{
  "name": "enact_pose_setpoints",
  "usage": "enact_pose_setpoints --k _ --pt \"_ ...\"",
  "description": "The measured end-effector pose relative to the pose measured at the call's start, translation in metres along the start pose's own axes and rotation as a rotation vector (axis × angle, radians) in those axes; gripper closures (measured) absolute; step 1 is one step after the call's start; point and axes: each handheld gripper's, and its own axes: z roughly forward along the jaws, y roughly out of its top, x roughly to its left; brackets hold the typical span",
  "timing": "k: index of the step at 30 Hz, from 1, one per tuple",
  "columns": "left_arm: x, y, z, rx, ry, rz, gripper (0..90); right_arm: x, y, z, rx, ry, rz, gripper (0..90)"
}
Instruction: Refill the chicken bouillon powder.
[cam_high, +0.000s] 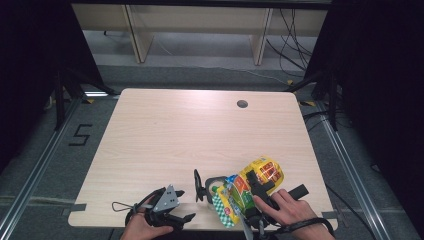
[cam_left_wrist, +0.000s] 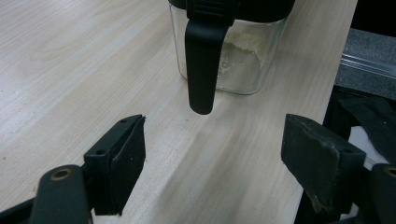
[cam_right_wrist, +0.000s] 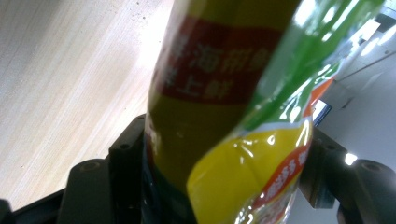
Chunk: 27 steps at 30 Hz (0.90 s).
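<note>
Two grippers work near the front edge of the pale wooden worktop (cam_high: 200, 130), each held by a person whose hands come in from below. The right gripper (cam_high: 252, 187) is clamped on a yellow snack bag (cam_high: 260, 175), a glossy packet with a red band of printed characters and green and orange patches. In the right gripper view the bag (cam_right_wrist: 219, 116) rises between the two black jaws, which press on it from either side, and it stands tilted, with the wood grain of the worktop behind it on one side. From the high view the bag lies slanted over the front right part of the worktop, its top end pointing away from the person, with the right hand (cam_high: 285, 207) just behind it.

Next to the bag's lower end stands a clear jar (cam_high: 212, 187) with a black lid and a black clasp. In the left gripper view the jar (cam_left_wrist: 233, 60) sits ahead of the jaws, its clasp (cam_left_wrist: 201, 60) hanging down the glass front, and a pale powdery residue shows inside.

The left gripper (cam_high: 172, 207) hovers near the front edge, left of the jar, its jaws spread wide with nothing between them but bare wood. The left hand (cam_high: 145, 227) grips it from behind.
</note>
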Motion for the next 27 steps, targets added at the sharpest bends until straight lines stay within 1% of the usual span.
enact_pose_setpoints --k 2,6,7,10,12,13,14,16,17,18,19,20,22,23,24,25,26,27 --pt "0.0000 0.0000 0.0001 -0.001 -0.001 -0.001 21.8 -0.0004 0.0001 0.0003 -0.001 0.004 -0.008 32.7" --pt "0.0001 0.0000 -0.0001 0.001 -0.001 0.000 21.8 -0.0002 -0.0003 -0.0006 0.002 0.001 -0.002 32.7" --pt "0.0001 0.0001 -0.0002 0.001 -0.001 -0.001 21.8 -0.0015 -0.0007 -0.0008 0.005 -0.001 -0.024 32.7" --pt "0.0002 0.0001 -0.0001 0.002 -0.001 0.002 21.8 -0.0019 -0.0001 -0.0017 0.007 -0.007 -0.034 32.7" --pt "0.0002 0.0001 0.0000 0.002 0.000 0.004 21.8 -0.0046 0.0012 -0.0018 0.005 -0.020 -0.078 32.8" --pt "0.0000 0.0001 0.0000 0.001 0.000 0.002 21.8 -0.0053 0.0012 -0.0023 0.006 -0.018 -0.084 33.0" --pt "0.0005 0.0002 -0.0003 0.005 0.003 0.008 21.8 -0.0061 0.0010 -0.0034 0.007 0.001 -0.075 33.5" --pt "0.0005 0.0002 -0.0003 0.005 0.003 0.007 21.8 -0.0061 0.0000 -0.0053 0.017 -0.017 -0.070 33.9" --pt "0.0005 0.0002 -0.0003 0.005 0.003 0.007 21.8 -0.0072 -0.0001 -0.0053 0.012 -0.023 -0.085 33.9" --pt "0.0006 0.0002 -0.0003 0.006 0.002 0.009 21.8 -0.0077 0.0000 -0.0054 0.015 -0.008 -0.071 34.0" --pt "0.0006 0.0002 -0.0003 0.006 0.002 0.009 21.8 -0.0077 0.0000 -0.0054 0.015 -0.008 -0.071 34.0" --pt "0.0004 0.0003 -0.0002 0.005 0.002 0.010 21.8 -0.0053 0.0001 -0.0044 0.010 -0.024 -0.063 34.1" --pt "0.0005 0.0004 -0.0006 0.006 0.002 0.011 21.8 -0.0052 0.0021 -0.0042 0.000 -0.024 -0.063 34.1" --pt "0.0003 0.0005 -0.0010 0.009 0.006 0.009 21.8 -0.0051 0.0018 -0.0042 0.001 -0.027 -0.064 34.2" --pt "0.0006 0.0002 -0.0003 0.003 0.002 0.006 21.8 -0.0059 -0.0001 -0.0053 0.017 -0.021 -0.075 34.2" --pt "0.0001 0.0001 0.0000 -0.003 0.000 0.000 21.8 -0.0065 0.0000 -0.0056 0.006 -0.025 -0.058 34.1" --pt "0.0005 0.0002 -0.0002 0.002 0.002 0.005 21.8 -0.0092 -0.0024 -0.0059 0.012 -0.030 -0.096 34.2" --pt "0.0005 0.0002 -0.0002 0.004 0.002 0.007 21.8 -0.0079 -0.0024 -0.0068 0.012 -0.029 -0.061 34.2"
